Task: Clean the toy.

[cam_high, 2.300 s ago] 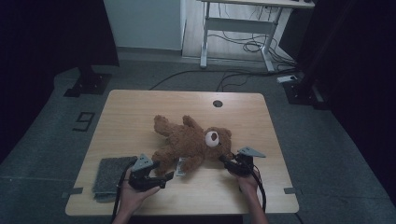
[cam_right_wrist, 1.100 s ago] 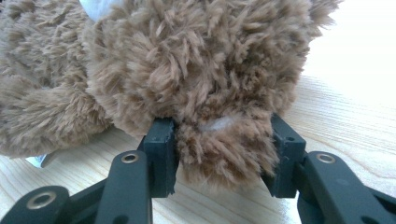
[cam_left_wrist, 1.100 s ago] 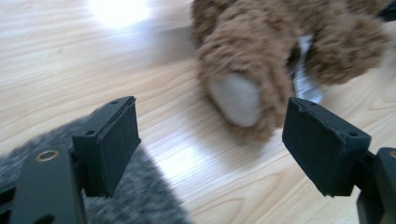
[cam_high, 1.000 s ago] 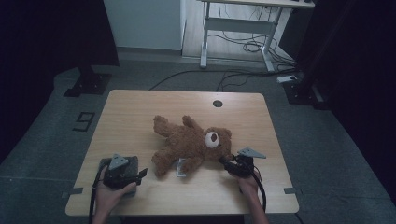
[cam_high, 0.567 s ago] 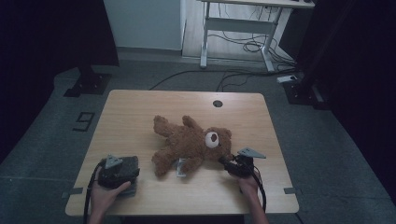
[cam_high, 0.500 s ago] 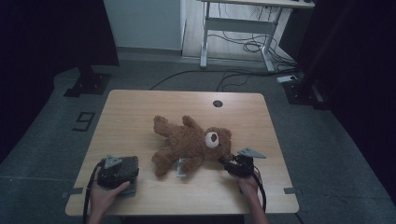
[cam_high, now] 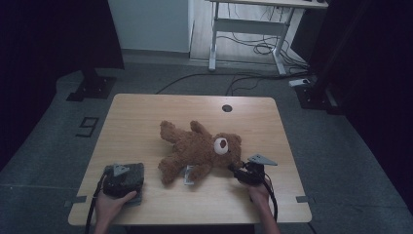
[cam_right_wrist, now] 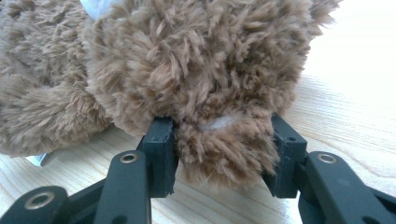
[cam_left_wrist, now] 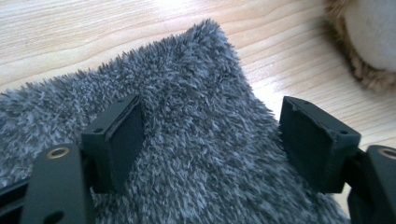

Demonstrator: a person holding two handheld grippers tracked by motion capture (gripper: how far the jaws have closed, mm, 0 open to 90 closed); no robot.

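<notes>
While the left claw [cam_left_wrist: 212, 140] hangs wide open over the fluffy grey cloth [cam_left_wrist: 187, 140] at 7 o'clock on the wooden counter [cam_high: 146, 117], the right claw [cam_right_wrist: 219, 154] squeezes the brown furry teddy bear [cam_high: 199, 148], lying mid-counter, by its ear. Next, I think, the left claw must drop and pinch the cloth.

Left gripper [cam_high: 127, 176] sits low at the table's [cam_high: 146, 117] near left corner, jaws spread wide. Right gripper [cam_right_wrist: 219, 154] lies level near the table's right front, jaws clamped.
</notes>
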